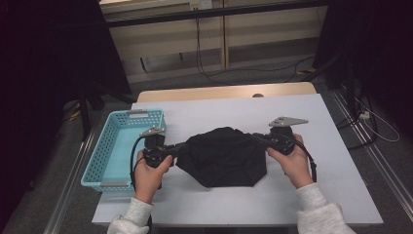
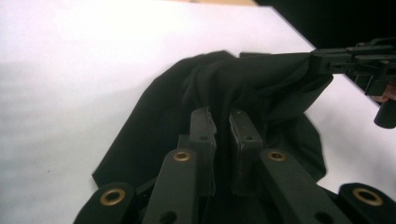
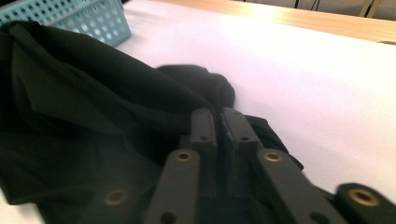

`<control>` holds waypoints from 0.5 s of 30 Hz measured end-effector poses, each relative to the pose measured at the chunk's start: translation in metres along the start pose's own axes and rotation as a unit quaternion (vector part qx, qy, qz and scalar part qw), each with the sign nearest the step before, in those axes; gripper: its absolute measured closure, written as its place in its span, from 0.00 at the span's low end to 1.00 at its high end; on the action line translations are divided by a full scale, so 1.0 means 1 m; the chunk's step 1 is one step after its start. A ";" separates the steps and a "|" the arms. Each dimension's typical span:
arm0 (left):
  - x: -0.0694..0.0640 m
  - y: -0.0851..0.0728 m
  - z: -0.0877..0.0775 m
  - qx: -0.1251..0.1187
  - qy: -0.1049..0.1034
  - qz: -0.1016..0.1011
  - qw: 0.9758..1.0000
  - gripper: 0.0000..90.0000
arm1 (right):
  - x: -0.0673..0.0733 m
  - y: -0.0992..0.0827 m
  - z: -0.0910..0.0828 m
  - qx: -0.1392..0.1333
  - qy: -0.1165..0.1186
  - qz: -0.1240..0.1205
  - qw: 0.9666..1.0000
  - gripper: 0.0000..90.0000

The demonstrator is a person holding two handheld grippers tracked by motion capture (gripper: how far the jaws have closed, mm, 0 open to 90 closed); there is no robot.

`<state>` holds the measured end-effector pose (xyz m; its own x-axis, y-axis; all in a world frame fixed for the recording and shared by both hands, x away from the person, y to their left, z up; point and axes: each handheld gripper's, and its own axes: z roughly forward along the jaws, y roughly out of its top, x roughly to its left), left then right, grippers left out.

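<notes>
One black cloth is lying mid-bench, pinched at opposite ends by two claws: the left claw is clenching its left edge, the right claw is seemingly gripping its right edge, though dark fabric blurs that. One blue basket is sitting at the bench's left edge; open white surface is stretching right and behind.

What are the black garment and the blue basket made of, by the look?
Black garment: looks like thin woven cloth, matte, no sheen; it drapes in soft folds and bunches where the left gripper and right gripper pinch it. Exact fibre can't be told. Blue basket: likely moulded plastic, light turquoise with a slight gloss; its walls are a rigid grid of even holes.
</notes>
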<state>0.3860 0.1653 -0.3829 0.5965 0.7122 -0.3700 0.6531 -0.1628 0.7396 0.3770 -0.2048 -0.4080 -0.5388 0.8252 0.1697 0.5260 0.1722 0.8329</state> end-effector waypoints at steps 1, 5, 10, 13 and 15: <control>0.001 -0.001 0.002 0.005 0.001 -0.001 1.000 0.91 | -0.001 -0.002 0.003 0.008 -0.002 0.003 1.000 0.87; 0.008 -0.003 0.003 0.017 0.006 -0.011 1.000 0.91 | -0.004 -0.005 0.008 0.009 -0.006 0.015 1.000 0.77; 0.018 -0.003 -0.008 0.006 0.014 -0.030 0.999 0.91 | -0.006 -0.003 0.000 -0.010 -0.005 0.019 1.000 0.56; 0.022 -0.002 -0.012 0.001 0.020 -0.035 0.999 0.91 | -0.007 -0.003 -0.004 -0.015 -0.008 0.022 1.000 0.49; 0.025 -0.002 -0.015 -0.002 0.022 -0.038 0.999 0.91 | -0.008 -0.002 -0.006 -0.026 -0.006 0.025 0.999 0.48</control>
<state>0.3925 0.1934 -0.3850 0.5243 0.7519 -0.3997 0.6931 -0.1042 0.7132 0.3765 -0.2153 -0.4081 -0.5046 0.8382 0.2068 0.5181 0.1024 0.8492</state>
